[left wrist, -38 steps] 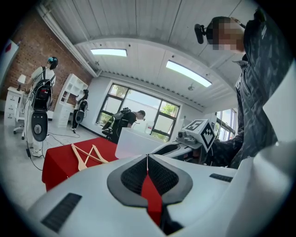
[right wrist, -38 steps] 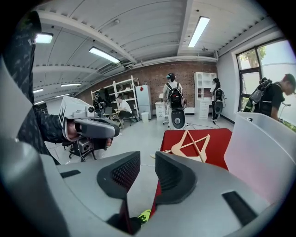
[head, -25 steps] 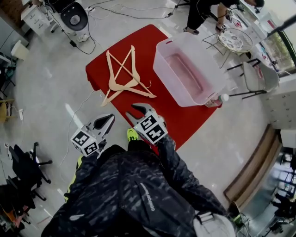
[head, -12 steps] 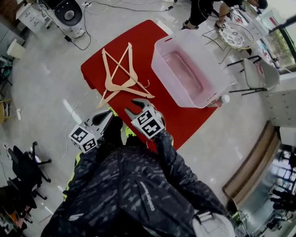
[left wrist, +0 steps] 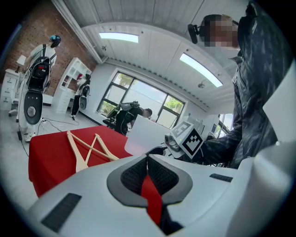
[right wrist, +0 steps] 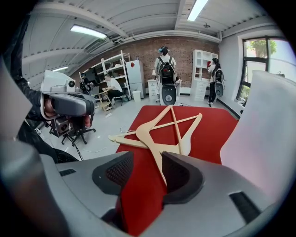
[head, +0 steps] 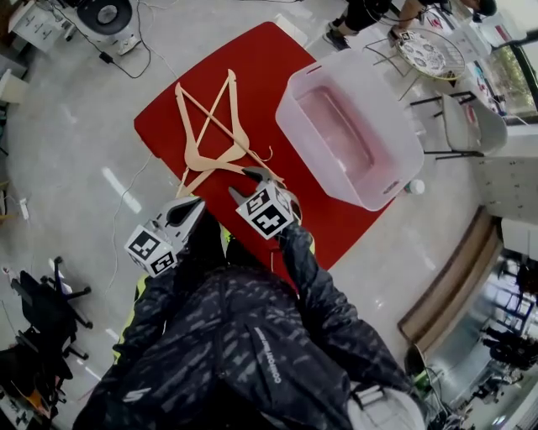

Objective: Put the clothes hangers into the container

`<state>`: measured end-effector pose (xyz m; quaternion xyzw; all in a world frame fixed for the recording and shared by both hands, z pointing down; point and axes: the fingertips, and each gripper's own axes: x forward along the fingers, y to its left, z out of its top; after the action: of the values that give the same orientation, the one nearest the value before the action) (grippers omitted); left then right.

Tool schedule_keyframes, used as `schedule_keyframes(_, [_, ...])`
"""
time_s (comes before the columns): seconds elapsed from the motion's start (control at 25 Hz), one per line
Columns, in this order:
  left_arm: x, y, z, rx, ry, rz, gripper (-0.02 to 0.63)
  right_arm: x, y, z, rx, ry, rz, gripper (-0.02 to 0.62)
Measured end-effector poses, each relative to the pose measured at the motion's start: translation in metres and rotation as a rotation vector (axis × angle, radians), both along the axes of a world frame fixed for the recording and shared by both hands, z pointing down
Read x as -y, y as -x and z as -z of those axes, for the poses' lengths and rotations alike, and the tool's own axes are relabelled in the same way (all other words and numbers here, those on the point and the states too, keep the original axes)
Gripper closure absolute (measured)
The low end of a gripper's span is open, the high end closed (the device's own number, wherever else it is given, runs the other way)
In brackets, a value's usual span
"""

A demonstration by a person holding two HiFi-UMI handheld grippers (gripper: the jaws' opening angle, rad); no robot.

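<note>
Several pale wooden hangers (head: 210, 134) lie crossed on a red cloth surface (head: 252, 76). Right of them stands a translucent pinkish container (head: 395, 159) with nothing in it. My right gripper (head: 250, 183) hovers at the near end of the hangers, tilted down. Its jaws have just been opening and stand open. In the right gripper view one hanger arm (right wrist: 159, 152) runs toward the gap between the pads (right wrist: 118, 173), and nothing is pinched. My left gripper (head: 189, 208) hangs beside it at the surface's near left edge. Its pads (left wrist: 134, 173) meet with nothing in them.
A wheeled robot base (head: 105, 17) and cables (head: 155, 59) lie on the floor beyond the red surface. A round table (head: 429, 50) and people stand behind the container. A small bottle (head: 412, 186) sits by its near corner. An office chair (head: 42, 294) stands far left.
Both grippers have moved forward and down toward the hangers. The right gripper's jaws stand wider apart than before and now reach the hangers' near end.
</note>
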<state>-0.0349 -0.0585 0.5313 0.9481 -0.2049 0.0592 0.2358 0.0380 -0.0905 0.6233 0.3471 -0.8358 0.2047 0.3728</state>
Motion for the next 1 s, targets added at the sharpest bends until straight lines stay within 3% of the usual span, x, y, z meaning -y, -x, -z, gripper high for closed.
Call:
schedule_keyframes(0.44, [0.031, -0.003, -0.029, -0.030, 0.067, -0.082, 0.594, 0.031, 0.005, -0.063, -0.142, 0.099, 0.062, 0.399])
schedule_keyframes(1.0, [0.035, 0.000, -0.040, -0.056, 0.098, -0.053, 0.594, 0.039, 0.002, -0.095, -0.235, 0.163, 0.132, 0.400])
